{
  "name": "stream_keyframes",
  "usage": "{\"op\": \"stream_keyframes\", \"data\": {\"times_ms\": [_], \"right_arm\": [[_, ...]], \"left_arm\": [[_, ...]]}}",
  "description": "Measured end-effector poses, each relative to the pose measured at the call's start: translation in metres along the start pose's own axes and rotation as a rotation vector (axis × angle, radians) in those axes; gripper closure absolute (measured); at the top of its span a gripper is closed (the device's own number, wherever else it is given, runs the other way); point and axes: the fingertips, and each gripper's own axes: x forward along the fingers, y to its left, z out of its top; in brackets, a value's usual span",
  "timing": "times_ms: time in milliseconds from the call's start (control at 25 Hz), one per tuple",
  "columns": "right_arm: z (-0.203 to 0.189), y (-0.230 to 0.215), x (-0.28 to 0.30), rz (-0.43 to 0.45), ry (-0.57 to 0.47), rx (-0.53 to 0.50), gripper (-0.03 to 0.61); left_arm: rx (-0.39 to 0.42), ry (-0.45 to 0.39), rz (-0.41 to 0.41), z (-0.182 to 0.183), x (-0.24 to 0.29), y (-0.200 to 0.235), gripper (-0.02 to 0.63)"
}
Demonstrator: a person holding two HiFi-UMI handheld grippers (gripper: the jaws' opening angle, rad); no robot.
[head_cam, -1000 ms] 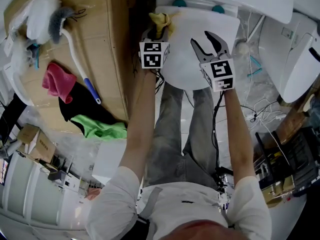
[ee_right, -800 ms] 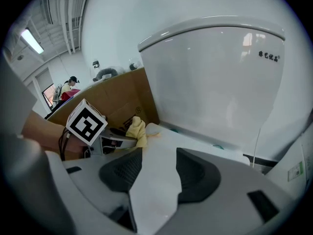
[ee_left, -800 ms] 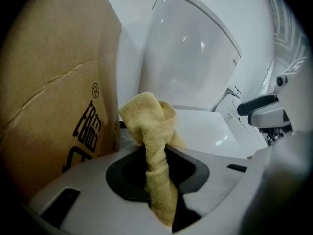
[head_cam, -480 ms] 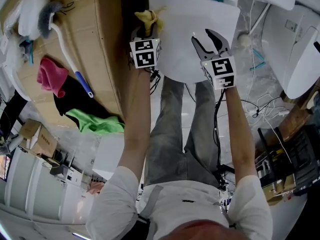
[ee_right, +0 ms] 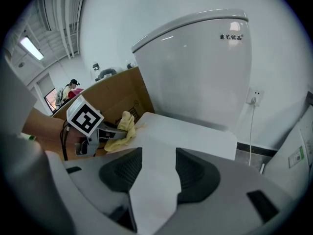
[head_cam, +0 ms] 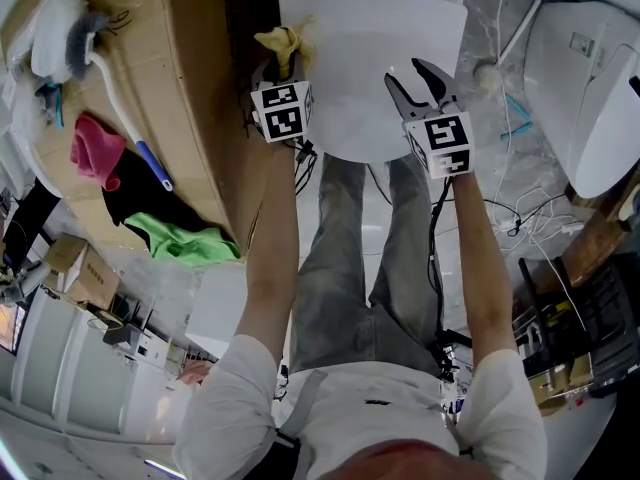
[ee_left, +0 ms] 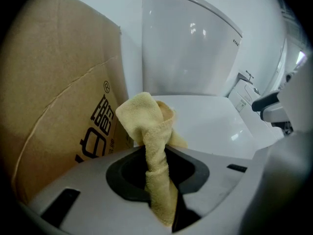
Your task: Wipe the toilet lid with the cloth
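At the lid's left rear edge, close against the cardboard box [head_cam: 200, 98], your left gripper [ee_left: 159, 155] is clenched on the yellow cloth [ee_left: 146, 116]. The cloth is pinched at a twisted neck, so its bunched head sticks out past the jaws. That seems a sensible hold, since soft fabric rather than plastic would meet the toilet lid [head_cam: 380, 58]. The bunch hangs right at the lid's border, and I cannot tell whether it touches yet. Starting from that corner would let you sweep across the lid toward the other side in one pass. Your right gripper [ee_right: 154, 168] hangs over the lid's front right part with its jaws spread and nothing between them, only bare white lid. It looks parked clear of the cloth's likely path, below the tank [ee_right: 195, 62].
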Motion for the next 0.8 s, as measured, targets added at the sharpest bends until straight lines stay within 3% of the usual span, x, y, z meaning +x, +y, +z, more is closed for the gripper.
{"op": "stream_keyframes", "data": {"times_ms": [360,800], "right_arm": [[-0.017,-0.025,-0.014,0.018,0.0,0.007,0.357],[-0.04,-0.064,-0.041,-0.003,-0.002,0.043,0.357]], "left_arm": [[0.01,0.017,0.049,-0.006,-0.002,-0.021,0.512],[0.066,0.023,0.03,-0.003,0.001,-0.082,0.512]]}}
